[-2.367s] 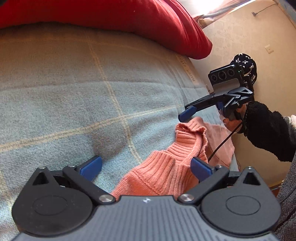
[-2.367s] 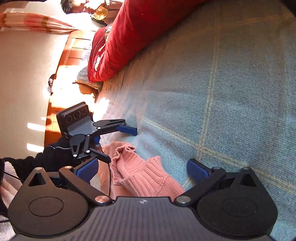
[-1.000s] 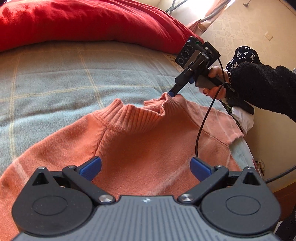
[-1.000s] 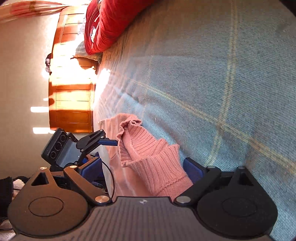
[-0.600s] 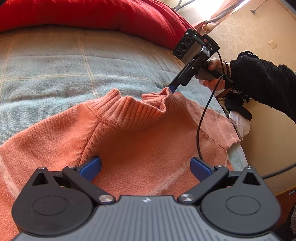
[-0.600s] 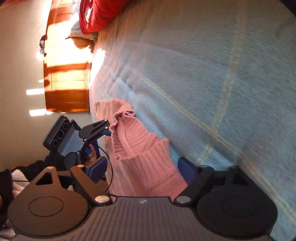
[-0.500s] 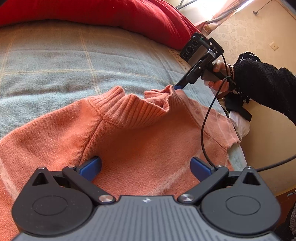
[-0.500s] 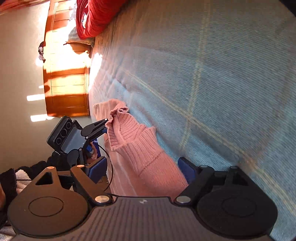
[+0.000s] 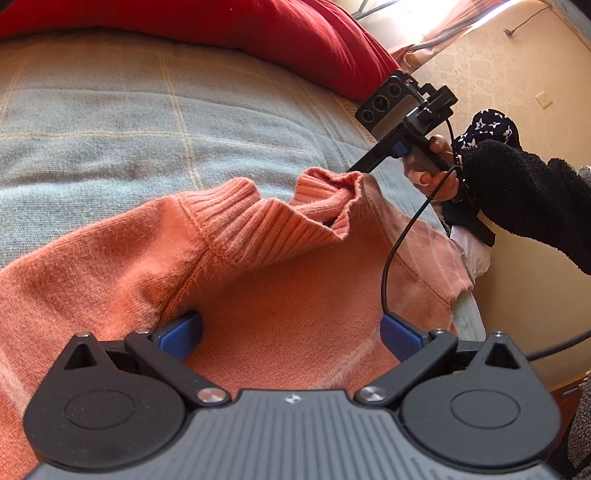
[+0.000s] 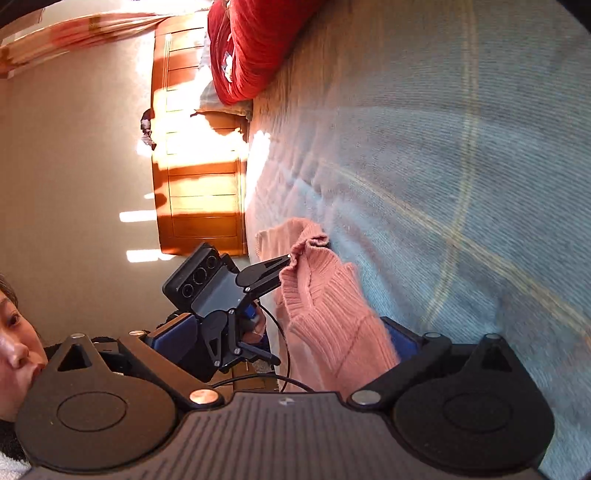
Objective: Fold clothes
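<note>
A salmon-pink ribbed-collar sweater (image 9: pixel 280 280) lies on the blue plaid blanket (image 9: pixel 110 122) of a bed. My left gripper (image 9: pixel 291 332) hovers over the sweater's chest, jaws wide open with cloth between them. In the left wrist view the right gripper (image 9: pixel 354 171) touches the far side of the collar (image 9: pixel 325 192); its tips are hidden by cloth. In the right wrist view the right gripper (image 10: pixel 284 336) stands open with the sweater (image 10: pixel 332 314) between its fingers, and the left gripper (image 10: pixel 286 260) touches the collar edge.
A red duvet (image 9: pixel 221 33) lies along the far side of the bed. The bed edge (image 9: pixel 469 317) runs at the right, by a cream wall. A wooden headboard (image 10: pixel 199 177) shows in the right wrist view. A black cable (image 9: pixel 391 251) hangs over the sweater.
The sweater went from a bunched heap to spread out on the blanket. The right gripper has kept shifting along the collar's far side. My left gripper stays over the chest.
</note>
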The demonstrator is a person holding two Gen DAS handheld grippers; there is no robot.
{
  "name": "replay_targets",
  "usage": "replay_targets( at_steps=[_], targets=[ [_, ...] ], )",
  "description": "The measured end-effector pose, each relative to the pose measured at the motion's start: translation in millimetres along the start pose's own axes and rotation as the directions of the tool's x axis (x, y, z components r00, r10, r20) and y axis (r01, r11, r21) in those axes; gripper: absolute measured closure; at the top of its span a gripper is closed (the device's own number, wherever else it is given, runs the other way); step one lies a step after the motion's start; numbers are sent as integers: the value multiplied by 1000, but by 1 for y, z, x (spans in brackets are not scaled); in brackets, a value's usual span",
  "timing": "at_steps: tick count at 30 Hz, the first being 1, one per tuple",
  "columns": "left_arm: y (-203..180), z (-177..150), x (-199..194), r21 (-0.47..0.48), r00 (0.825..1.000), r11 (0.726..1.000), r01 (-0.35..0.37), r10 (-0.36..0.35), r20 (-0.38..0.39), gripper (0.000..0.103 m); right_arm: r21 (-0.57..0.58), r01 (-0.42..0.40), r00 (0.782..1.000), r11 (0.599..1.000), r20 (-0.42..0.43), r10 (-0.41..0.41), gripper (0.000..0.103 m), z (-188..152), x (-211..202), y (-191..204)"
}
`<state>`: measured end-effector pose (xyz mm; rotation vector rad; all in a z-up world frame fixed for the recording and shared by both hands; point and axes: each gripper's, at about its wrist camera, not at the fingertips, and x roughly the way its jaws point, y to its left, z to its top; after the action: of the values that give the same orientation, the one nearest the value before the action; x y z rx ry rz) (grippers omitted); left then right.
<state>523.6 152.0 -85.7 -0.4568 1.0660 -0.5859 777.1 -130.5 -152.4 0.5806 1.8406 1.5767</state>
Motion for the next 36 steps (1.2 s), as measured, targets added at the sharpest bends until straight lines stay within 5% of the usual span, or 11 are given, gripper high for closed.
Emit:
replay_targets(
  at_steps=[3,5,7,8,13,16,25,29,32,36],
  targets=[
    [-1,0,1,0,1000,1000,-3,3,0,2,-29,5,1000,1000,-13,-6,1,5,11,1],
    [0,0,1,-1,1000,1000,0,0,3,2,-61,71,997,996,-18,-72,17,1,9,0],
    [0,0,0,-2,1000,1000,2,-2,5,1,-31,158,987,987,2,-158,75,-3,1,-13],
    [1,0,0,-3,1000,1000,4,-4,7,1,6,172,985,985,13,-172,87,-4,-3,-22],
    [3,-1,0,-6,1000,1000,10,-10,14,1,-10,132,990,991,47,-131,88,-10,-5,-30],
    [3,-1,0,-13,1000,1000,11,-11,20,1,-33,195,979,980,60,-193,89,-14,0,-21],
    [-2,2,-2,-31,1000,999,-15,15,16,1,-248,513,855,822,231,-465,86,-43,25,55],
    [-14,6,-9,0,998,999,-54,54,31,2,-223,567,802,793,367,-471,87,-45,1,68],
    [-22,11,-19,6,993,997,-75,74,95,2,-170,639,735,750,423,-530,94,-44,-6,60],
    [-28,18,-24,13,985,994,-111,108,132,2,-98,632,720,769,443,-535,93,-43,-9,42]
  ],
)
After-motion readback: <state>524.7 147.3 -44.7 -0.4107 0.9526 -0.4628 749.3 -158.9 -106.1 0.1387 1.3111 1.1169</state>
